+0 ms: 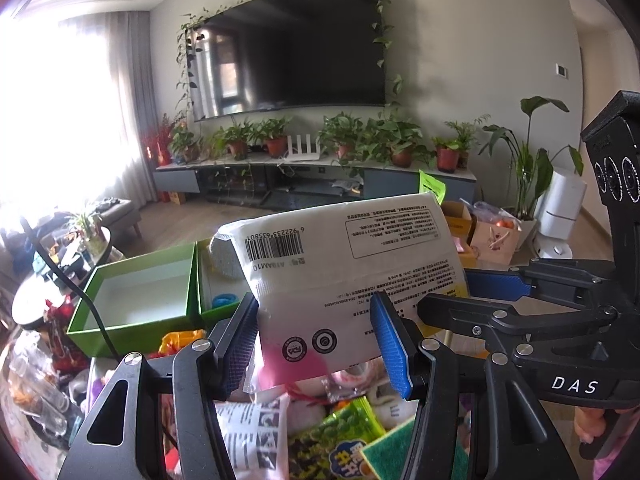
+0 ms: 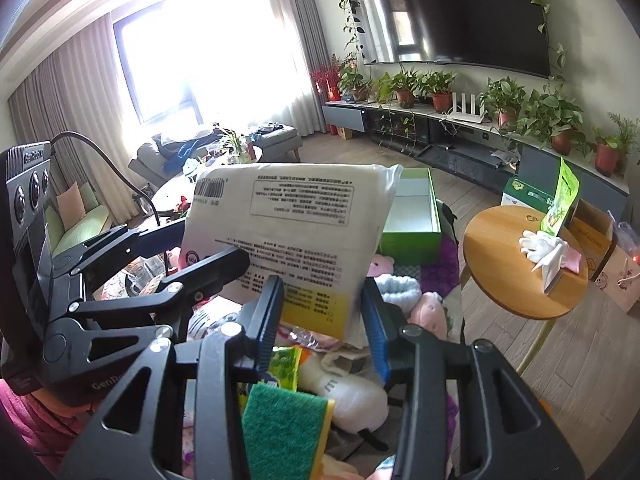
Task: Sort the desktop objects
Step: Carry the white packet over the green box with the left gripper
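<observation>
A white plastic pack with a barcode and printed text is held up in the air between both grippers. My left gripper has its blue-padded fingers closed on the pack's lower edge. My right gripper grips the same pack at its yellow bottom corner. The right gripper's body shows at the right of the left wrist view. The left gripper's body shows at the left of the right wrist view. Below lies a pile with a green sponge, a green snack bag and plush toys.
An open green box stands behind the pile, beside a second green box holding a blue ring. A round wooden side table with a white glove and a card is on the right. A TV wall with potted plants lies beyond.
</observation>
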Tool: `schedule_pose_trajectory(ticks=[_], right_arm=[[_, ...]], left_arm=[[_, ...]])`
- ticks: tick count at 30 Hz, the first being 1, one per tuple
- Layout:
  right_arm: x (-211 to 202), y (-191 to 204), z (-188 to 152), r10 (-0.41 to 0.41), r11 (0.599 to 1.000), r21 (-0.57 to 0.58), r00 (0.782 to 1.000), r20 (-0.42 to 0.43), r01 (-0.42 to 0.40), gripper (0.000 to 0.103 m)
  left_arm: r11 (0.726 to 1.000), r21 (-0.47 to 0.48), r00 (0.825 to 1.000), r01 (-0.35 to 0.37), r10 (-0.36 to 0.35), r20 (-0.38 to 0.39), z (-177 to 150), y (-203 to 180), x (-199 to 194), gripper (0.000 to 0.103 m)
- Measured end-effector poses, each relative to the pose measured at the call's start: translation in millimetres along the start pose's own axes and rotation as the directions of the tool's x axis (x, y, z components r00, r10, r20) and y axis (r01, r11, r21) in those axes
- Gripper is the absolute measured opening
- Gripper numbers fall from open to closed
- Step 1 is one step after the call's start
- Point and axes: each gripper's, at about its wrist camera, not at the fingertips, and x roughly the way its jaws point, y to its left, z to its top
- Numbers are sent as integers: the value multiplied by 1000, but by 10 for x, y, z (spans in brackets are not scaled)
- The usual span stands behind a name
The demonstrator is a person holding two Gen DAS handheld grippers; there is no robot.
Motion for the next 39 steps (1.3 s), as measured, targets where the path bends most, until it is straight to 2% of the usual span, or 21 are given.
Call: schedule_pose_trajectory(ticks=[17,39], right_arm=[[449,-335,444,8,1000,-25,1000,-23,-9,40],[1200,-855,702,50,999,-14,992,-112,-52,40]], left_arm=[[1000,3,999,-17,17,-27,376,157,590,56],[998,-48,985,-32,23,-171,538,229,1464,56]])
